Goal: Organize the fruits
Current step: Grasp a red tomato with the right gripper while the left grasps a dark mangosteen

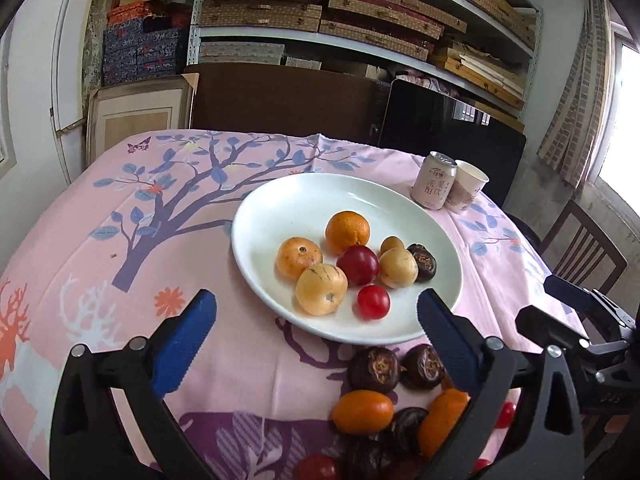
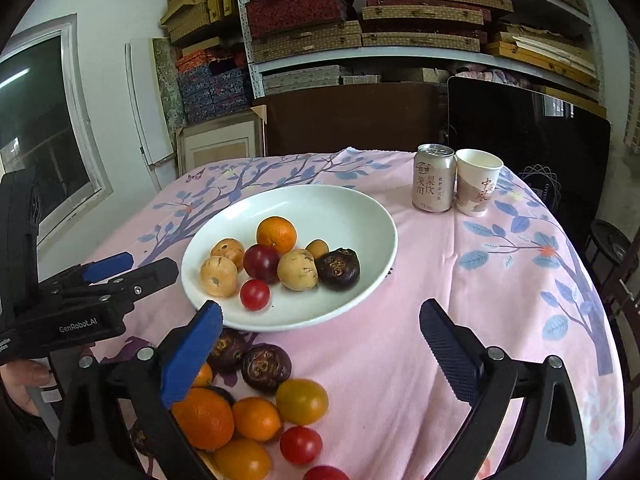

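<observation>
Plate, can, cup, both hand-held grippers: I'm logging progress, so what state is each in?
White plate: upright, holding eight fruits.
Drink can: upright, whether opened unclear.
Paper cup: upright, touching the can.
Left hand-held gripper: open, holding nothing.
Right hand-held gripper: open, holding nothing.
Loose fruits: on the cloth, not yet plated.
</observation>
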{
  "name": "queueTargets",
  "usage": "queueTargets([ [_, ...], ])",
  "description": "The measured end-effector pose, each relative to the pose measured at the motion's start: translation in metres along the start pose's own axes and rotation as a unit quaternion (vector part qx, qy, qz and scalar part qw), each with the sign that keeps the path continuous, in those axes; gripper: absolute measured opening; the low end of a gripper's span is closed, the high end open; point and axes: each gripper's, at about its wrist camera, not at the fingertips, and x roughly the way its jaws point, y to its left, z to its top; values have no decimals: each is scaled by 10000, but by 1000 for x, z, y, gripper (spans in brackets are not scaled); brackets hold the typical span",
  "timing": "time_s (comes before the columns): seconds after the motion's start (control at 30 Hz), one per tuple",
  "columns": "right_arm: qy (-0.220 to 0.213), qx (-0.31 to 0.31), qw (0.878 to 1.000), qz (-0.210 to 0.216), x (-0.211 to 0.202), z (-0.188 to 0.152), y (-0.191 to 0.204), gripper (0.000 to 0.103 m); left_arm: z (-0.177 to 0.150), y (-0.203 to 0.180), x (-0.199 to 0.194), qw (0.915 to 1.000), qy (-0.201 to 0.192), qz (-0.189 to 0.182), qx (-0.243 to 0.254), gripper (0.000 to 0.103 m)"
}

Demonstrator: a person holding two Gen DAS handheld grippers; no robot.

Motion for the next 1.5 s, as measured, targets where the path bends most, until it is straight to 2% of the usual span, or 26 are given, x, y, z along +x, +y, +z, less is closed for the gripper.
queueTargets([
  [0.1,0,121,9999,47,-21,-9,-2,100,-14,-2,-21,9999,133,-10,66,99],
  [0.23,-114,-15,9993,-368,-48,-24,4,100,-34,-5,-47,9998,127,33,121,99],
  [0.37,-9,15,9998,-223,-66,-42,8,100,-54,-9,-67,9996,217,-2,204,99],
  [0.53,153,-194,9991,-330,-79,-69,19,100,-80,-9,-92,9996,234,-87,159,99],
  [0.67,441,-446,9977,-252,-80,-93,29,100,-99,-12,-108,9989,322,-77,326,99],
  [0.77,801,-460,9951,366,-72,-108,35,100,-113,-12,-111,9976,503,-259,389,99],
  [0.83,982,-357,9929,564,-65,-114,37,100,-121,-13,-111,9970,584,-226,465,99],
  [1.0,1266,-339,9909,318,-46,-114,39,100,-132,-17,-101,9936,726,12,870,99],
  [1.07,1417,-397,9890,152,-37,-113,41,100,-135,-16,-97,9921,840,-6,931,99],
  [1.17,1573,-413,9865,171,-26,-112,41,99,-136,-16,-94,9909,927,-75,973,99],
  [1.27,1563,-453,9862,301,-20,-110,43,79,-138,-21,-90,9880,996,-10,1176,99],
  [1.33,1663,-533,9842,302,-13,-108,45,55,-139,-25,-85,9853,1105,24,1300,99],
  [1.37,1613,-546,9851,245,-12,-107,45,51,-140,-26,-82,9840,1176,12,1341,99],
  [1.43,1582,-381,9854,503,-12,-105,41,28,-141,-29,-78,9820,1277,-17,1393,99],
  [1.5,1521,-281,9867,503,-15,-105,38,28,-138,-31,-72,9818,1303,6,1382,99],
])
